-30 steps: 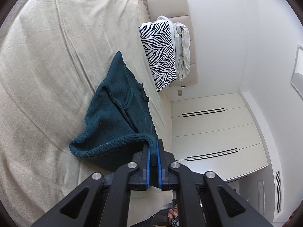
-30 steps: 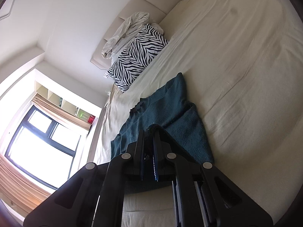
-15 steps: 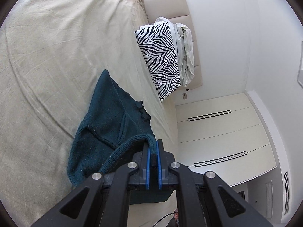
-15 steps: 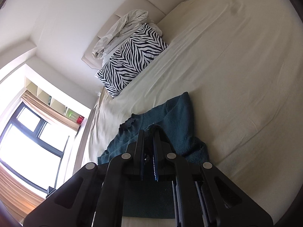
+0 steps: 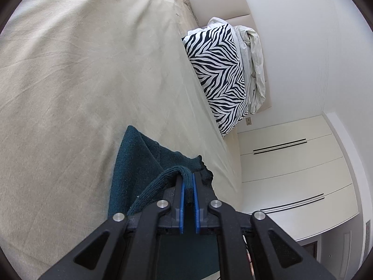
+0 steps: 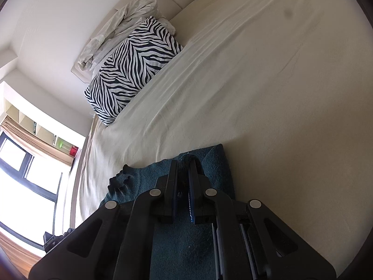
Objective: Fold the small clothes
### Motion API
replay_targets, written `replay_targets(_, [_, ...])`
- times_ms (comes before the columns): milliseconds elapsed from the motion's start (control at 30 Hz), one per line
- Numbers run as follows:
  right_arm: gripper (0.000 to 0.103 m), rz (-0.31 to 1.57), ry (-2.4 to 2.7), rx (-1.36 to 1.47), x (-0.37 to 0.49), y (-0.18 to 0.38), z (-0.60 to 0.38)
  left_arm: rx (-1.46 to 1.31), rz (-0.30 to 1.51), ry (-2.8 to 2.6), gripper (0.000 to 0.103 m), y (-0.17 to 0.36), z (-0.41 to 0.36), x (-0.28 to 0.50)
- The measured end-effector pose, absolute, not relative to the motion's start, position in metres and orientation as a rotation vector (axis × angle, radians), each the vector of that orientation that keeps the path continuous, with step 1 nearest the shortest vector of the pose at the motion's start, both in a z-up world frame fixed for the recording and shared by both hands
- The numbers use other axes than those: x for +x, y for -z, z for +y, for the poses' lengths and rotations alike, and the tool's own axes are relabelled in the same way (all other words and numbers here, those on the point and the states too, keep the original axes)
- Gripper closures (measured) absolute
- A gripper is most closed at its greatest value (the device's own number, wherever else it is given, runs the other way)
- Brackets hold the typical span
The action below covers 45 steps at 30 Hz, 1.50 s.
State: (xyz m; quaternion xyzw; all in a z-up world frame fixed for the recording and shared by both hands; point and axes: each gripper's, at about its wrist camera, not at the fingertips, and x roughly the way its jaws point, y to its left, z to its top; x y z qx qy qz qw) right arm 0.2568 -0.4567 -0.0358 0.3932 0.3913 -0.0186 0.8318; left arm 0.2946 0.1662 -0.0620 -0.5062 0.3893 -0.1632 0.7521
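Observation:
A small dark teal knitted sweater lies on the beige bedsheet. My left gripper is shut on its ribbed hem, which loops up over the blue pads. In the right wrist view the same sweater spreads under my right gripper, which is shut on another edge of it. Both held edges are folded forward over the rest of the garment. The part beneath the grippers is hidden.
A zebra-print pillow and crumpled white bedding lie against the padded headboard. White wardrobe doors stand beyond the bed's edge. In the right wrist view, a window and shelves sit at left.
Both grippers carried the held sweater edges forward over the garment. Less of the sweater now shows ahead of the fingers, and the pillow appears closer.

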Motion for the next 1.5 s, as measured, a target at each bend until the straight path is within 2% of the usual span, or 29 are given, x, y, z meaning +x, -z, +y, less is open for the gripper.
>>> replay_targets(67, [0.095,0.897,0.056,0.858,0.273,0.057,-0.458,-1.105,0.879,0.339,0.093,0.074,0.167,0.303])
replay_targets(100, [0.091,0.909,0.061,0.865,0.273,0.064,-0.459,-1.11,0.881,0.336,0.082,0.079,0.168,0.302])
replay_targets(133, [0.084,0.892,0.056,0.862,0.272,0.066,-0.458,-1.12,0.877,0.339,0.067,0.082,0.17,0.3])
replay_targets(167, [0.078,0.867,0.061,0.844,0.269,0.065,-0.458,-1.126,0.875,0.333,0.06,0.084,0.172,0.296])
replay_targets(200, [0.053,0.849,0.079,0.822,0.265,0.063,-0.459,-1.127,0.879,0.316,0.044,0.086,0.174,0.291])
replay_targets(233, [0.027,0.827,0.098,0.817,0.26,0.061,-0.46,-1.129,0.884,0.298,0.034,0.089,0.177,0.286])
replay_targets(267, [0.025,0.8,0.108,0.828,0.253,0.058,-0.464,-1.139,0.877,0.294,0.034,0.09,0.18,0.28])
replay_targets(367, [0.025,0.782,0.104,0.837,0.228,0.047,-0.471,-1.122,0.872,0.3,0.034,0.088,0.181,0.263])
replay_targets(567, [0.028,0.824,0.068,0.682,0.171,0.029,-0.452,-0.966,0.876,0.304,0.034,0.073,0.161,0.22])
replay_targets(667, [0.036,0.851,0.05,0.593,0.141,0.028,-0.437,-0.902,0.877,0.289,0.035,0.071,0.152,0.201])
replay_targets(733, [0.046,0.869,0.029,0.565,0.123,0.029,-0.43,-0.867,0.875,0.269,0.035,0.071,0.148,0.191])
replay_targets(900, [0.047,0.886,0.011,0.537,0.094,0.031,-0.42,-0.802,0.886,0.251,0.039,0.072,0.14,0.181])
replay_targets(1067, [0.048,0.894,0.007,0.51,0.085,0.031,-0.415,-0.679,0.886,0.226,0.052,0.067,0.124,0.177])
replay_targets(1133, [0.055,0.905,0.012,0.478,0.084,0.031,-0.412,-0.65,0.884,0.22,0.055,0.068,0.12,0.174])
replay_targets(1267, [0.057,0.918,0.018,0.406,0.087,0.032,-0.405,-0.606,0.903,0.215,0.061,0.074,0.112,0.173])
replay_targets(1333, [0.067,0.935,0.022,0.381,0.09,0.035,-0.403,-0.59,0.907,0.209,0.065,0.075,0.111,0.173])
replay_targets(1500, [0.074,0.944,0.043,0.372,0.093,0.038,-0.405,-0.566,0.914,0.196,0.074,0.078,0.111,0.173])
